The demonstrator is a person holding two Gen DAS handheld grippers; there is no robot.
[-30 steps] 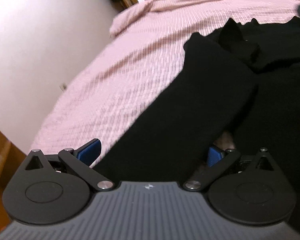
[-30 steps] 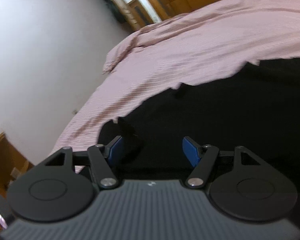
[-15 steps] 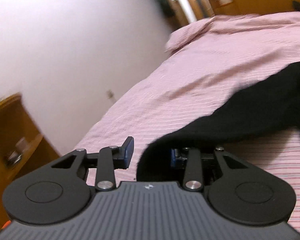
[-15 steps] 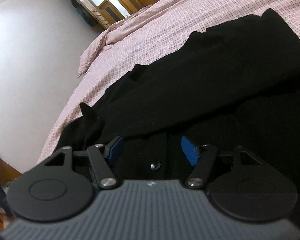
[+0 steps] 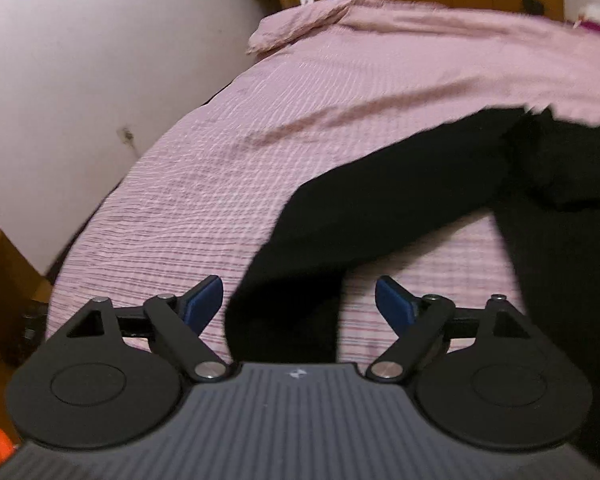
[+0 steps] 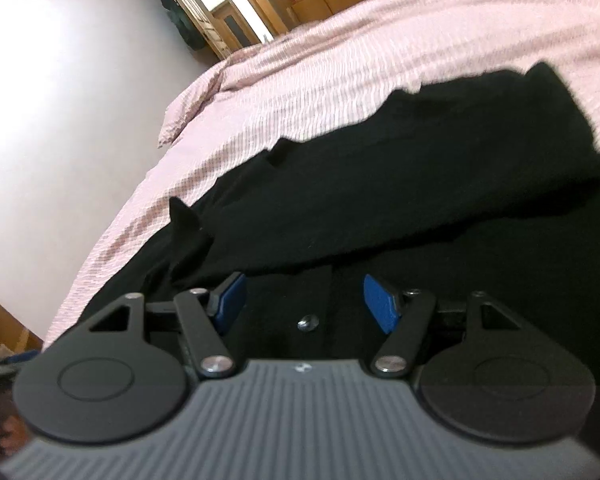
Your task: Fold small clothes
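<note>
- There is one black soft piece of clothing [image 5: 400, 204]. It lies on one bed with a pink striped cover [image 5: 260, 152].
- There are two tools, and each has two blue pads.
- The left tool [image 5: 299, 304] has its jaws wide and they are opening. One long black sleeve [image 5: 284, 312] runs between the pads, but the pads do not press on it.
- That sleeve goes from just in front of the left tool up and to the right, where it joins the rest of the clothing.
- The right tool [image 6: 303, 300] has its jaws partly apart. The clothing lies under and in front of it. I cannot tell if the pads touch the cloth.
- One small round silver button [image 6: 308, 324] sits on the cloth, between the right tool's pads.
- A folded black part lies across the clothing just ahead of the right tool.
- The clothing is cut off at the right edge in both views.
- The black cloth is so dark that its folds are hard to make out.
- Both views are a bit blurry.
</note>
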